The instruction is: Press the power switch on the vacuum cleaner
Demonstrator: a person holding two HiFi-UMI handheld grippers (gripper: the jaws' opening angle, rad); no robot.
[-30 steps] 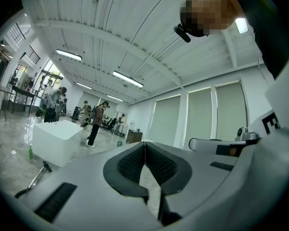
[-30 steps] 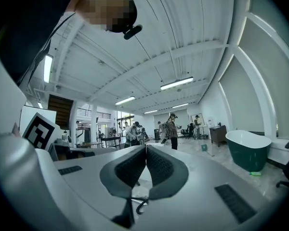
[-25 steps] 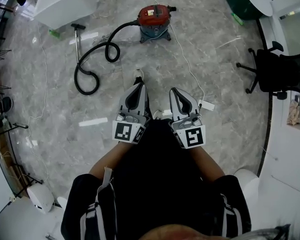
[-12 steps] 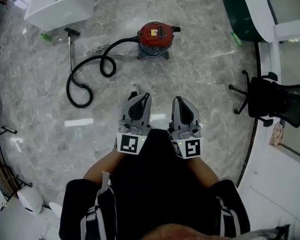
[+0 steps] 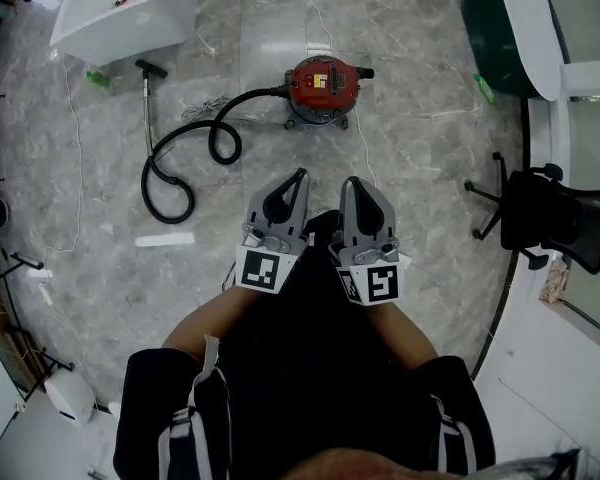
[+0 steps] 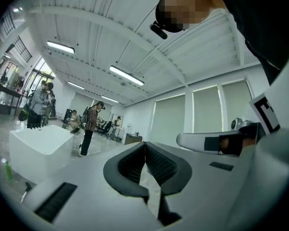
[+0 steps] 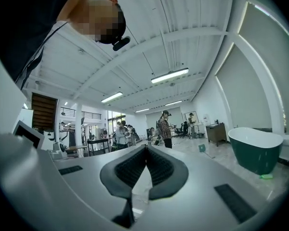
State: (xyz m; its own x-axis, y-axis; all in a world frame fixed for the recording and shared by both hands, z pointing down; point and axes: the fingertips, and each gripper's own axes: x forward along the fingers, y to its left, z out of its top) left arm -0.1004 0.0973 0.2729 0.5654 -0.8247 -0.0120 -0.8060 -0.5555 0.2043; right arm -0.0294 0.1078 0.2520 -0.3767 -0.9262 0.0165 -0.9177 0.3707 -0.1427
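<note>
A red-topped vacuum cleaner (image 5: 322,90) stands on the marble floor ahead of me in the head view, its black hose (image 5: 190,153) looping left to a metal wand (image 5: 146,98). My left gripper (image 5: 298,175) and right gripper (image 5: 351,181) are held side by side in front of my body, well short of the vacuum. Both are shut with nothing between the jaws, tips touching. In the left gripper view the left gripper (image 6: 145,144) points up toward the room and ceiling; the right gripper (image 7: 145,147) does likewise. Neither gripper view shows the vacuum.
A white box-shaped unit (image 5: 115,8) stands at the far left, a dark green tub (image 5: 505,23) at the far right, and a black office chair (image 5: 550,218) on the right. A thin white cable (image 5: 365,148) runs across the floor. Several people stand far off (image 7: 166,126).
The head view has shifted: the vacuum now sits slightly lower and further right in frame. Both grippers stay shut and side by side, raised a little in the frame.
</note>
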